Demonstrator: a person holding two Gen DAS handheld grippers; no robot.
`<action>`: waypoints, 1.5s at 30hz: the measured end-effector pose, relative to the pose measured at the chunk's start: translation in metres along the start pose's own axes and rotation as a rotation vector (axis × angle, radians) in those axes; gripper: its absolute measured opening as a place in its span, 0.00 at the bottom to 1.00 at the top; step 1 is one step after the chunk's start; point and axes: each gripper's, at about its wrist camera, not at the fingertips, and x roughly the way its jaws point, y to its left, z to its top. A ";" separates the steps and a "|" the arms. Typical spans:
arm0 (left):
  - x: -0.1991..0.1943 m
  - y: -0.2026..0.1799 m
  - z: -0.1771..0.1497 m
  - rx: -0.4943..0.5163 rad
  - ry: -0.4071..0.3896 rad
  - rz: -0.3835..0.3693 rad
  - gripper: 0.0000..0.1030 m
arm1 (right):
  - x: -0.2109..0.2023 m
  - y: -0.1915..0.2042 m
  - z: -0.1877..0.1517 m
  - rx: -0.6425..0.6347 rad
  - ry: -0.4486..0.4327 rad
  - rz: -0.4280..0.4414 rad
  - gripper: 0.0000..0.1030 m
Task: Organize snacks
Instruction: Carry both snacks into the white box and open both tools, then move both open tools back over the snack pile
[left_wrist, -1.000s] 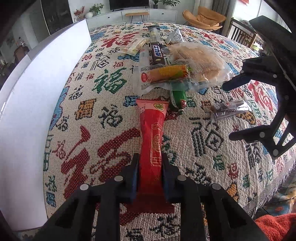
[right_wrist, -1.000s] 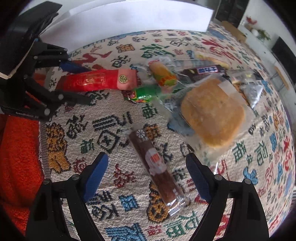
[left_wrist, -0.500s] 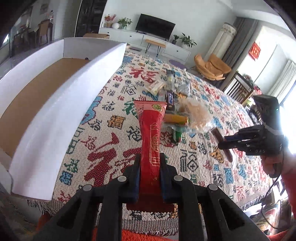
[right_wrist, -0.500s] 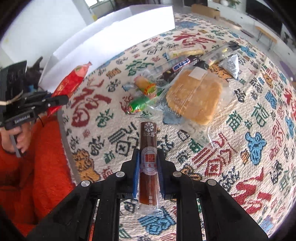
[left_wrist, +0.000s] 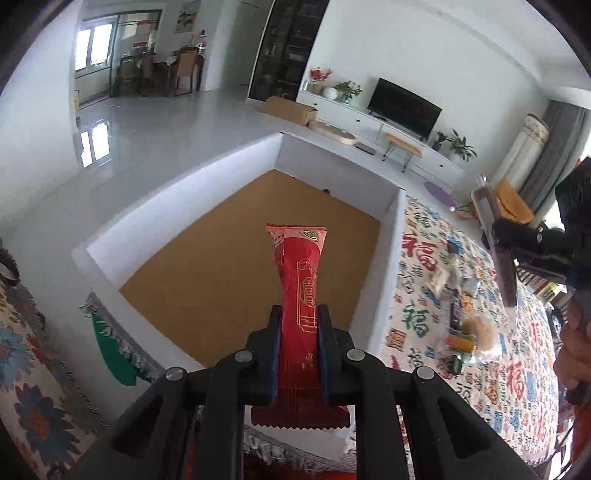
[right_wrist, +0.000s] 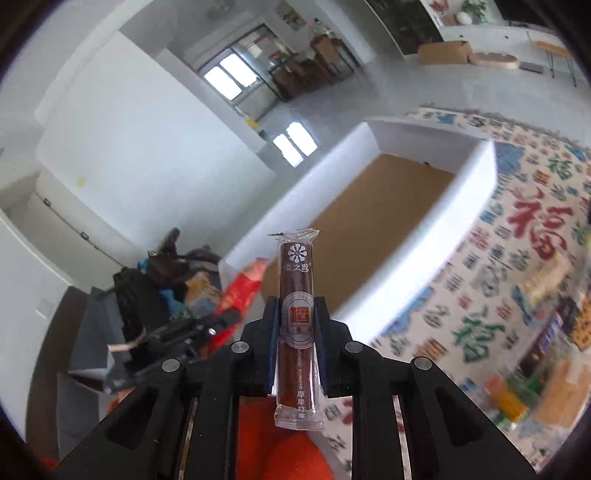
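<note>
My left gripper (left_wrist: 297, 314) is shut on a long red snack packet (left_wrist: 298, 291), held in the air over the near part of a white box (left_wrist: 177, 192) with a brown cardboard floor. My right gripper (right_wrist: 295, 306) is shut on a brown snack bar in clear wrap (right_wrist: 297, 314), lifted above the table. In the left wrist view the right gripper (left_wrist: 517, 240) and its brown bar (left_wrist: 502, 266) hang at the right over the patterned cloth. In the right wrist view the left gripper (right_wrist: 207, 325) and the red packet (right_wrist: 242, 291) show low at the left, near the box's corner (right_wrist: 484, 158).
Several snacks (left_wrist: 465, 328) lie in a heap on the patterned tablecloth (left_wrist: 417, 288) right of the box: a bread bun in a clear bag, a dark bar, a yellow and a green packet. A person's hand (left_wrist: 572, 354) holds the right gripper. An orange garment (right_wrist: 280, 443) lies below.
The right gripper has closed on the brown bar and raised it off the cloth. The left gripper has carried the red packet up and left, from above the cloth to over the box.
</note>
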 end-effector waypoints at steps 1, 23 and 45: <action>0.002 0.006 0.001 0.000 0.000 0.014 0.16 | 0.014 0.009 0.007 0.000 0.000 0.015 0.18; 0.002 -0.123 -0.049 0.163 -0.099 0.016 0.86 | -0.111 -0.096 -0.089 -0.208 -0.198 -0.653 0.65; 0.127 -0.208 -0.120 0.230 0.169 -0.035 0.95 | -0.145 -0.225 -0.233 0.031 -0.127 -0.897 0.67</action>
